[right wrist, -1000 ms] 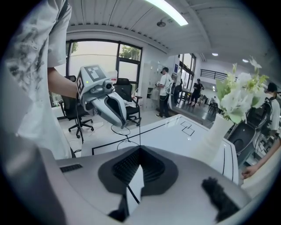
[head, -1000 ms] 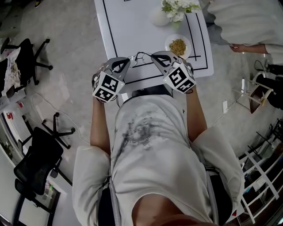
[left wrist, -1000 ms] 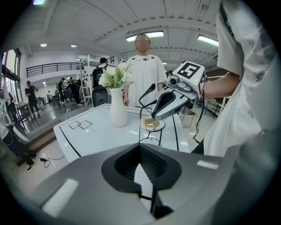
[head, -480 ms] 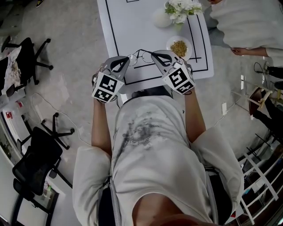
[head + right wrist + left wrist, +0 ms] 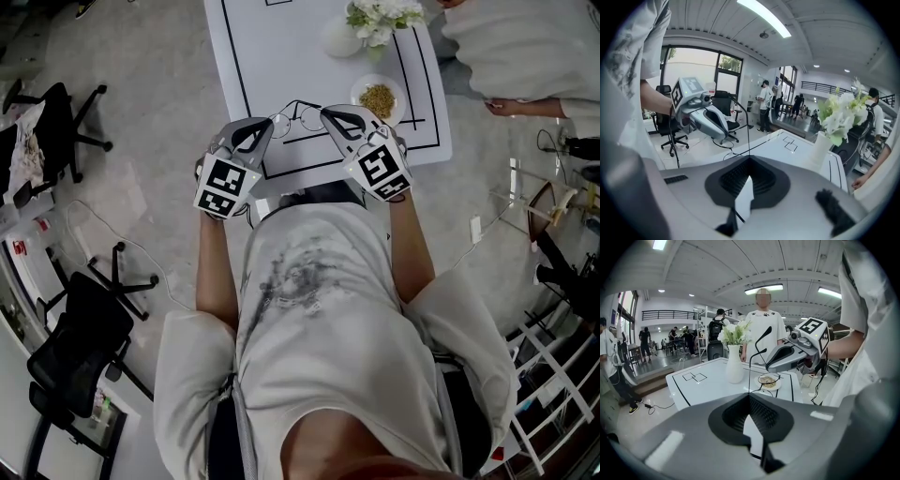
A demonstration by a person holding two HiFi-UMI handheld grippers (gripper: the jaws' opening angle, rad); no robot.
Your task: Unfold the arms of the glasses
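Your left gripper (image 5: pixel 271 123) and right gripper (image 5: pixel 324 113) are each pinched shut on one thin arm of the glasses (image 5: pixel 309 119), held in the air over the table's (image 5: pixel 281 56) near edge. Draw the two apart slowly and evenly, so the hinges open without twisting the frame. The bowl (image 5: pixel 378 97) and the vase of flowers (image 5: pixel 343 37) stand beyond, well out of the way.

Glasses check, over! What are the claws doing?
Left claw and right claw each shut on the glasses, one arm apiece. Glasses up over the table. Bowl off to the side, nothing blocking.
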